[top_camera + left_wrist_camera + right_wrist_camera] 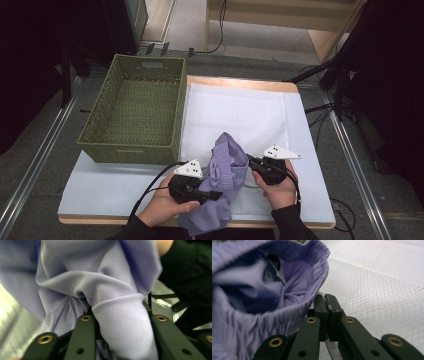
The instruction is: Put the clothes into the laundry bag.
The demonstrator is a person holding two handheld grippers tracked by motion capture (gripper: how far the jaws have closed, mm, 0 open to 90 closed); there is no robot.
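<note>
A rectangular green woven basket (135, 112) with cut-out handles stands on the far left of the wooden-edged counter (240, 82). Just beside it, a white mesh-patterned cloth (235, 115) lies spread flat over a pale blue sheet (310, 165). Black cables (320, 107) trail across the grey floor (40, 165) beyond.

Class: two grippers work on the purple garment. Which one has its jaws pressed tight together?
The right gripper: its jaws meet, pinching the garment's elastic edge. The left gripper's jaws stand apart with a fold of cloth between them.

Even overhead light, dark edges; close-ups blurry, esp. left gripper view.
</note>
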